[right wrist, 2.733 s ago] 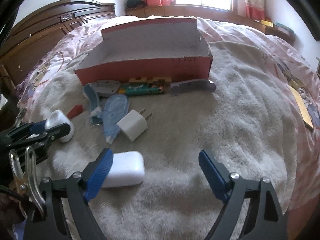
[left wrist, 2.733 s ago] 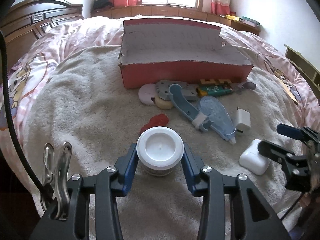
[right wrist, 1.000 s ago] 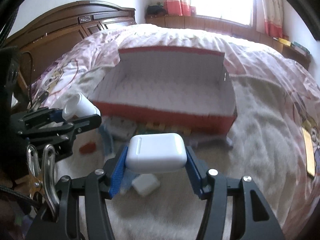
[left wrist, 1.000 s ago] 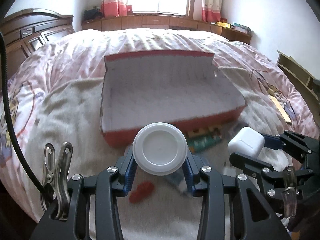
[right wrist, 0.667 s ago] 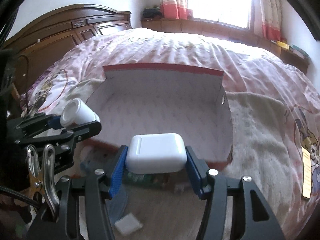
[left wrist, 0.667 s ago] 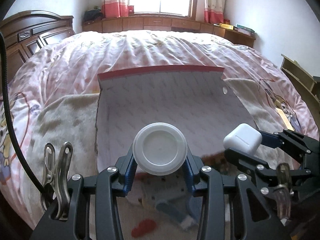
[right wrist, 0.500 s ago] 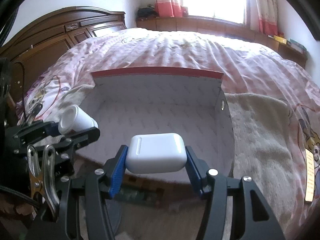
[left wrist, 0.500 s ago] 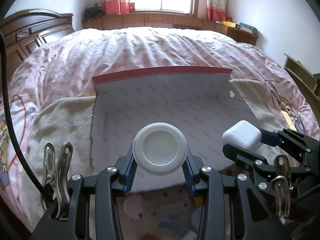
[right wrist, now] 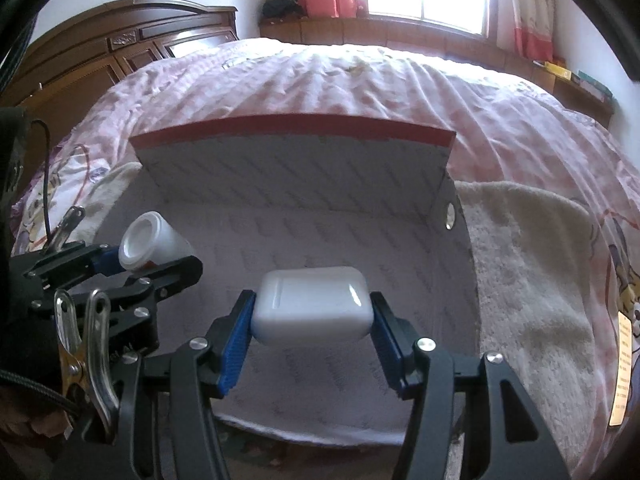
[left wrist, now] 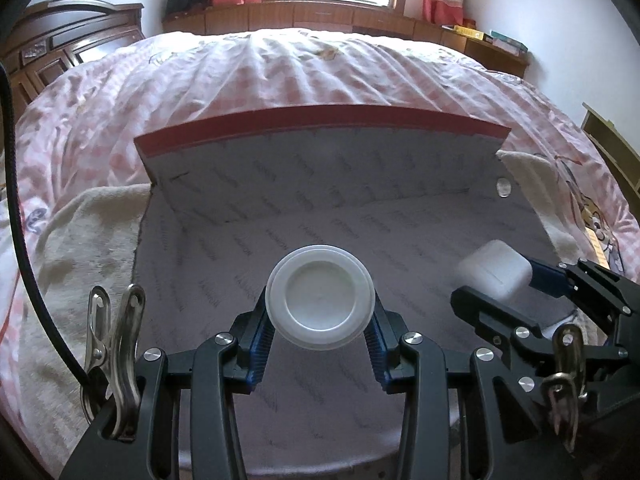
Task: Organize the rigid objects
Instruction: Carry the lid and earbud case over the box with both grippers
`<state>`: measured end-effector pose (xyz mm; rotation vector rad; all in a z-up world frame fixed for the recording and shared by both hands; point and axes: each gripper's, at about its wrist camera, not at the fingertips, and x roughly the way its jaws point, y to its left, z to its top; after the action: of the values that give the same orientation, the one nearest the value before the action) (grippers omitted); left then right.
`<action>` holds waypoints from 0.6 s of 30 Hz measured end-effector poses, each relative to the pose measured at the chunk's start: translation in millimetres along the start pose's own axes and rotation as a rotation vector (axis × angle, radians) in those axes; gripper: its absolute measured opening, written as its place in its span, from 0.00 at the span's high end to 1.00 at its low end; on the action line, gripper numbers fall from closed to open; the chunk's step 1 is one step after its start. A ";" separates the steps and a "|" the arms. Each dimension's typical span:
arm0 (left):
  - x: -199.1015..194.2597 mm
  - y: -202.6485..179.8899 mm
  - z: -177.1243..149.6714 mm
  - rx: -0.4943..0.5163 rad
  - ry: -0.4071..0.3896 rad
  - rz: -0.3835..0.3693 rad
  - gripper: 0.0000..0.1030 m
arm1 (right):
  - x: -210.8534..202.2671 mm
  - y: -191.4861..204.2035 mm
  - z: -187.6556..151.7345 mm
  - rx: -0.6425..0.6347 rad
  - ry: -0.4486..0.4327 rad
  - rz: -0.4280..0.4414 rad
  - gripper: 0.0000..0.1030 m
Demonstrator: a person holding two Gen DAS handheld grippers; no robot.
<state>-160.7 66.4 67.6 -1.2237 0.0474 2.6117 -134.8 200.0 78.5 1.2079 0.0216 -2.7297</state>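
**Both grippers hold white items over the open box**

The near wall of the red cardboard box [left wrist: 320, 120] is cut off behind the gripper frames at 6 o'clock; the jar's body hides beneath its lid. The left gripper [left wrist: 320, 338] pinches a white lidded jar [left wrist: 320, 306], jaws partly spread around it. The right gripper [right wrist: 310, 342] clamps a white earbud case [right wrist: 310, 310], at 3 o'clock in the left view. Both hang above the box's white patterned floor.
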 end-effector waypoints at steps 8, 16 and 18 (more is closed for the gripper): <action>11.9 3.0 0.7 -0.006 0.012 0.012 0.59 | 8.5 2.5 1.1 -0.021 0.003 -0.025 0.43; 15.7 1.7 -0.2 0.006 0.021 0.036 0.59 | 10.9 3.4 2.1 -0.022 0.007 -0.040 0.43; 14.0 0.0 -0.1 0.019 0.015 0.040 0.59 | 9.7 2.7 2.0 -0.012 0.005 -0.038 0.42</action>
<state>-169.2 69.5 56.9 -1.2479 0.1006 2.6302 -142.3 195.9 72.8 1.2230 0.0622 -2.7555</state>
